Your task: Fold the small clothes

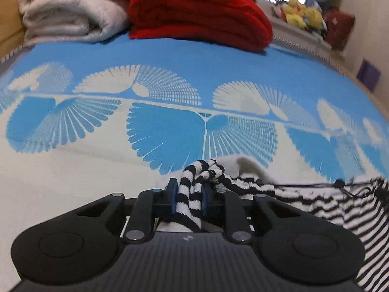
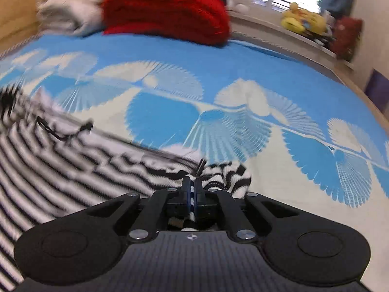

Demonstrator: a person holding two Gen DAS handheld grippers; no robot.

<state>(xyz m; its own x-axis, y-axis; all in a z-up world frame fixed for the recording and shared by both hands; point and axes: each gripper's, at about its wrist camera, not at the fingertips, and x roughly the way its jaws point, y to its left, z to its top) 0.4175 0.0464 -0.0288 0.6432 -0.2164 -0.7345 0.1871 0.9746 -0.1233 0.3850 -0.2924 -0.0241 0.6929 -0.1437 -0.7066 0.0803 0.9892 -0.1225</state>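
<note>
A black-and-white striped garment [image 1: 340,209] with a thin black drawstring lies on the blue-and-white patterned bedspread [image 1: 170,56]. My left gripper [image 1: 189,194] is shut on a bunched fold of the stripes at the garment's left end. In the right wrist view the same striped garment [image 2: 48,170] spreads to the left, blurred. My right gripper [image 2: 193,189] is shut tight on a thin edge of striped cloth at its right end, with a bunch of stripes [image 2: 228,175] poking out past the fingertips.
At the far end of the bed lie a folded red blanket [image 1: 199,12] and a folded white fleece blanket [image 1: 70,12]. A ledge beyond holds yellow plush toys [image 1: 301,14] and a dark red bag [image 1: 340,26]. A purple box [image 1: 368,76] sits by the right wall.
</note>
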